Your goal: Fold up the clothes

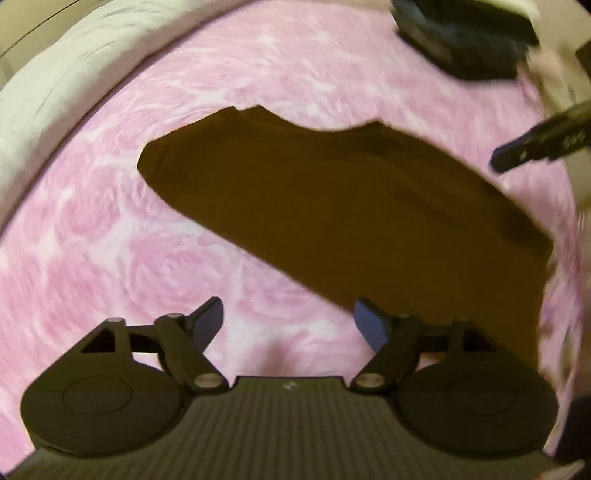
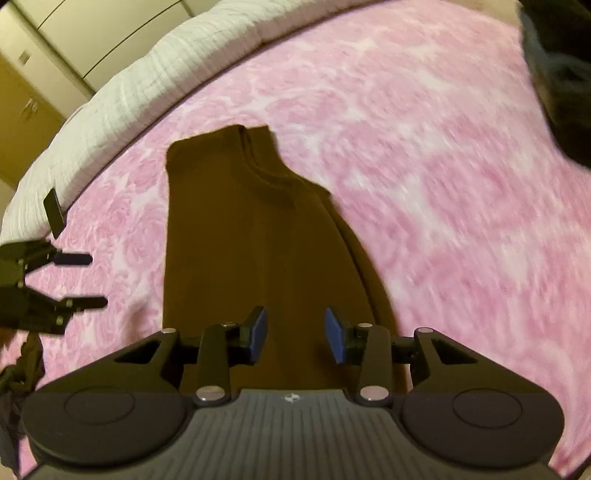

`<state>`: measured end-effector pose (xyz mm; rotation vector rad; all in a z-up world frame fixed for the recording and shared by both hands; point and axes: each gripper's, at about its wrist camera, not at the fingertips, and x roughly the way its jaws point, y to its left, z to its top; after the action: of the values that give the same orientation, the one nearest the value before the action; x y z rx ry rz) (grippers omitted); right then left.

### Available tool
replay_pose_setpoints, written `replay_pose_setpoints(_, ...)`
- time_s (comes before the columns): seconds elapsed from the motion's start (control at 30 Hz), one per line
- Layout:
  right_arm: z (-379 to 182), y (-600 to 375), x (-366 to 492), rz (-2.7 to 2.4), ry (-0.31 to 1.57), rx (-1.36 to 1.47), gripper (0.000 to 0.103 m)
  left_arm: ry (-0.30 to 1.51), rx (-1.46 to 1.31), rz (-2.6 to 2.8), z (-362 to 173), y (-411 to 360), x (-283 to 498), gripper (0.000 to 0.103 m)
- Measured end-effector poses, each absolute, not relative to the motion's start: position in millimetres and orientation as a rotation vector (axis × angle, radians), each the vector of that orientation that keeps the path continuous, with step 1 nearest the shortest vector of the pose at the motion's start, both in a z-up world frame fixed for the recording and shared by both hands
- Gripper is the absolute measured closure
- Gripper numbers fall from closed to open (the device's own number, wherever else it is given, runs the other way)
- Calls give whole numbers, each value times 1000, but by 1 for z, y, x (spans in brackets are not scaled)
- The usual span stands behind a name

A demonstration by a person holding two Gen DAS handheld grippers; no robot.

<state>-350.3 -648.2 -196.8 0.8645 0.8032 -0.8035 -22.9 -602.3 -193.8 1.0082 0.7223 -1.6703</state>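
A dark brown garment (image 1: 332, 199) lies flat, folded lengthwise into a long strip, on a pink rose-patterned bedspread (image 1: 110, 229). In the right wrist view the garment (image 2: 243, 236) runs away from me with its collar at the far end. My left gripper (image 1: 290, 321) is open and empty, over the bedspread just left of the garment's near end. My right gripper (image 2: 295, 334) is open and empty, hovering over the garment's near end. The left gripper also shows at the left edge of the right wrist view (image 2: 85, 280), and the right gripper's finger at the right edge of the left wrist view (image 1: 539, 144).
A white quilted cover (image 2: 122, 96) borders the far side of the bedspread (image 2: 424, 166). A dark pile of clothing (image 2: 561, 74) lies at the far right, also in the left wrist view (image 1: 465, 40). Wardrobe doors (image 2: 74, 33) stand behind the bed.
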Motion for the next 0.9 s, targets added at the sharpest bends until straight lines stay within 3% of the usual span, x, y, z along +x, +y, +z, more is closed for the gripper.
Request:
replay_pose_setpoints(0.2, -182, -680, -316, -755, 854, 714, 61, 889, 847, -1636, -214, -591, -37, 24)
replay_pose_setpoints(0.43, -236, -746, -288, -652, 915, 671, 61, 914, 832, -1601, -223, -594, -73, 19)
replay_pose_setpoints(0.47, -246, -754, -285, -625, 920, 681, 63, 915, 837, -1587, -225, -595, -79, 19)
replay_pose_setpoints(0.5, -255, -760, -285, -606, 920, 696, 80, 914, 841, -1589, -225, -597, -89, 19)
replay_pose_setpoints(0.53, -263, -767, -287, -590, 922, 717, 86, 914, 846, -1592, -226, -600, -99, 19)
replay_pose_setpoints(0.63, -273, -784, -309, -580, 928, 770, 90, 900, 881, -1622, -228, -607, -136, 19)
replay_pose_setpoints(0.83, -272, -811, -351, -555, 910, 814, 85, 913, 973, -1790, -242, -616, -228, 20)
replay_pose_setpoints(0.9, -264, -812, -355, -516, 892, 809, 78, 969, 973, -1848, -250, -615, -252, 20)
